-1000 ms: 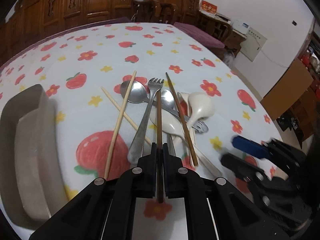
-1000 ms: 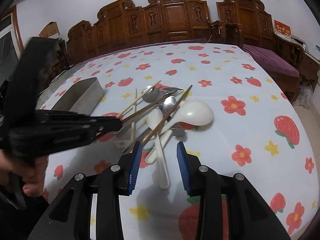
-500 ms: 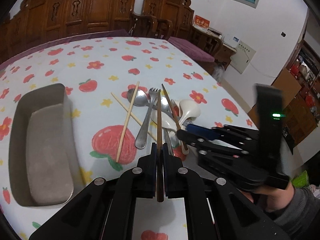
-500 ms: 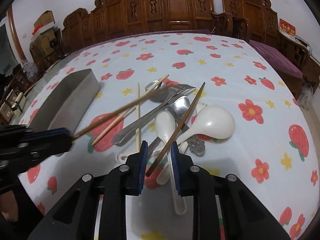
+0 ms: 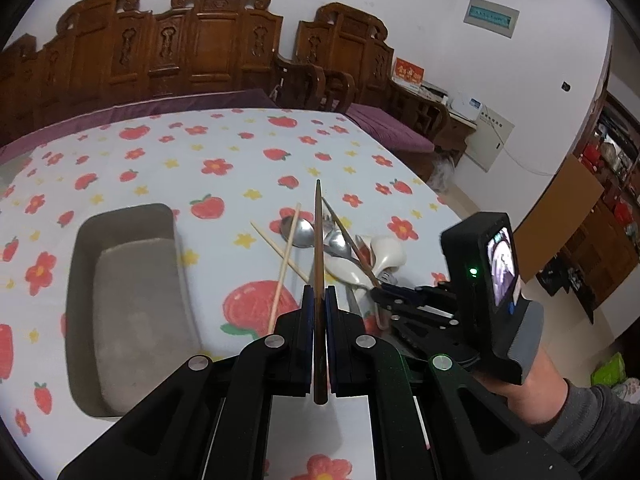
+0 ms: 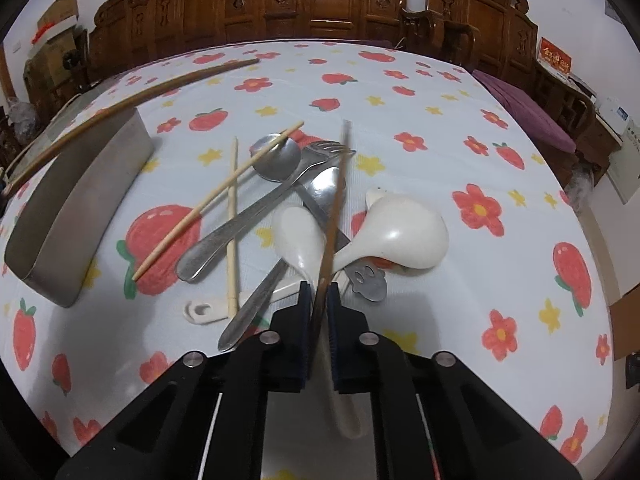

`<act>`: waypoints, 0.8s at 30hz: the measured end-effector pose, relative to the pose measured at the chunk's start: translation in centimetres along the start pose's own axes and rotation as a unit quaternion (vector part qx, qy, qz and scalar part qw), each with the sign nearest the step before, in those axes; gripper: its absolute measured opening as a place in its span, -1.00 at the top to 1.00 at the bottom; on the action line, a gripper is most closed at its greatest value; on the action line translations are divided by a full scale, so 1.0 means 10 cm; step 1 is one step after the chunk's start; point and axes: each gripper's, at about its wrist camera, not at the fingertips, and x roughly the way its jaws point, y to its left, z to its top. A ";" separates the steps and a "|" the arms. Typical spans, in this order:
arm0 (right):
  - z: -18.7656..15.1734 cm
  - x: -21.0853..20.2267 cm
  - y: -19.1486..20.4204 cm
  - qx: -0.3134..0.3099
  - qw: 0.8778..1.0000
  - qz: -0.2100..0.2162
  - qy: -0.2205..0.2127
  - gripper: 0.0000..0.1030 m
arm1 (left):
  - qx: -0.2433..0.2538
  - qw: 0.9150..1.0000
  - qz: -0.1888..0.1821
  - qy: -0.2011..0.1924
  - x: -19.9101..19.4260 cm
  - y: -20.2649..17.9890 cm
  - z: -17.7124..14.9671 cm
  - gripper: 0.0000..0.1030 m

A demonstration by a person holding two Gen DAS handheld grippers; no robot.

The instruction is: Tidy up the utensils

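My left gripper (image 5: pixel 318 300) is shut on a dark brown chopstick (image 5: pixel 318 248) and holds it well above the table; it also shows in the right wrist view (image 6: pixel 132 100) over the tray. My right gripper (image 6: pixel 319 294) is shut on a second dark chopstick (image 6: pixel 334 216) that lies across the utensil pile. The pile holds two light wooden chopsticks (image 6: pixel 218 196), a metal fork (image 6: pixel 256 216), metal spoons (image 6: pixel 276 156) and white ceramic spoons (image 6: pixel 396 232). An empty grey metal tray (image 5: pixel 132 304) sits left of the pile.
The table wears a white cloth with strawberries and flowers (image 6: pixel 400 92). Carved wooden chairs (image 6: pixel 320 0) line its far side. The right hand-held gripper body (image 5: pixel 472 300) is at the pile's right in the left wrist view.
My left gripper has risen with its dark chopstick and drawn back from the pile. My right gripper has closed on the second dark chopstick.
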 end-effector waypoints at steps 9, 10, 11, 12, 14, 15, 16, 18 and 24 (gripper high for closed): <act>0.02 -0.31 -0.05 -0.003 1.000 0.004 -0.027 0.88 | -0.009 0.999 0.026 -0.017 -0.19 0.17 0.02 0.92; 0.03 -0.37 -0.06 -0.003 0.999 0.009 -0.033 0.88 | -0.010 0.999 0.029 -0.019 -0.22 0.19 0.02 0.92; 0.04 -0.40 -0.05 -0.004 0.999 0.011 -0.036 0.88 | -0.012 0.999 0.033 -0.021 -0.24 0.21 0.01 0.92; 0.05 -0.44 -0.05 -0.005 0.999 0.014 -0.041 0.88 | -0.015 0.999 0.038 -0.022 -0.27 0.24 0.01 0.92; 0.07 -0.53 -0.02 -0.007 0.998 0.024 -0.051 0.88 | -0.020 0.998 0.046 -0.023 -0.31 0.28 0.00 0.92; 0.08 -0.57 0.01 -0.008 0.998 0.029 -0.056 0.88 | -0.022 0.998 0.054 -0.024 -0.34 0.32 -0.02 0.92; 0.09 -0.62 0.05 -0.009 0.997 0.037 -0.061 0.88 | -0.023 0.998 0.061 -0.024 -0.36 0.35 -0.03 0.92; 0.11 -0.68 0.11 -0.013 0.996 0.048 -0.068 0.88 | -0.029 0.997 0.072 -0.023 -0.40 0.43 -0.05 0.92; 0.15 -0.87 0.42 -0.037 0.992 0.080 -0.086 0.88 | -0.046 0.993 0.105 -0.019 -0.46 0.66 -0.09 0.92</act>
